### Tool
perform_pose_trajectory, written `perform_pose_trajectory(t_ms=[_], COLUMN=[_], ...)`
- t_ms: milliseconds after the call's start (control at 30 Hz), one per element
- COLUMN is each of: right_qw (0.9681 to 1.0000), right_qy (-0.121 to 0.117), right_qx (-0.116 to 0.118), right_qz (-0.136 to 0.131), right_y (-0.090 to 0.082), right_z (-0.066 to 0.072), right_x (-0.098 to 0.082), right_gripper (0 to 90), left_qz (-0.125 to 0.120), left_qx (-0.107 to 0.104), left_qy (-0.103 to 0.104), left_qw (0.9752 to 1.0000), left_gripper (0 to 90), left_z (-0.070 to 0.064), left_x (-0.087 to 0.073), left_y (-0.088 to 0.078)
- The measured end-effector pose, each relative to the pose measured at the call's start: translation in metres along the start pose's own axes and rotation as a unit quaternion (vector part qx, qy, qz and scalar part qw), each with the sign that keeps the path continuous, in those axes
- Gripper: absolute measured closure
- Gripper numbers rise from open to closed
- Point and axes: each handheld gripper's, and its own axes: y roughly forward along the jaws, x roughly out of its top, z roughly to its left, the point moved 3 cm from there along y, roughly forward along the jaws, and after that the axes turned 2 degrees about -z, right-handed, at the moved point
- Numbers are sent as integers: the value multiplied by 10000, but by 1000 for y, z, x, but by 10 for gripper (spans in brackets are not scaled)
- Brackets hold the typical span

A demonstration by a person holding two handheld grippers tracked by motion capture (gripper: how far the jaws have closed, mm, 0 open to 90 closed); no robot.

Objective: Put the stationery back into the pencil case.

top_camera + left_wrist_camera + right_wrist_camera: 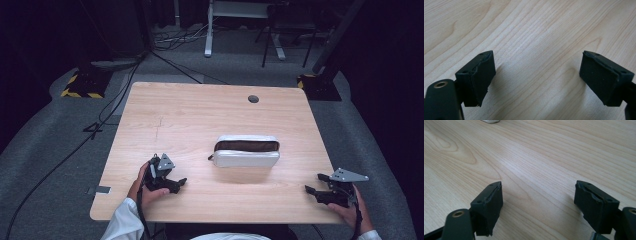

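The white zip pouch [246, 151] lies long-axis crosswise between both empty, wide-open tongs, somewhat nearer the left tongs [175, 183] than the right tongs [316, 183].

pouch [246, 151]: 1 | grippers: 2, left gripper [176, 183], right gripper [315, 183] | table [200, 110]: 1

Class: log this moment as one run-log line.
left gripper: open, empty | right gripper: open, empty | white pouch: open, mid-table, untouched

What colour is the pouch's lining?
Brown inside the open pouch, whose outside is white; the high view shows it best.
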Motion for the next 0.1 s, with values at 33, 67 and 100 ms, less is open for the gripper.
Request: perform_pose_trajectory(t_ms=[33, 67, 100], right_qw=[10000, 10000, 10000], right_qy=[1, 1, 1], right_qx=[1, 1, 0], right_qz=[1, 1, 2], right_y=[0, 0, 0], right_z=[0, 0, 0], right_x=[0, 0, 0], right_gripper=[235, 235, 235], left_qz=[-2, -2, -6], left_qx=[3, 3, -17], left_qy=[5, 5, -16], left_qw=[10000, 10000, 10000], left_gripper=[140, 140, 140], left_z=[0, 0, 0], left_x=[0, 0, 0], left_y=[0, 0, 0])
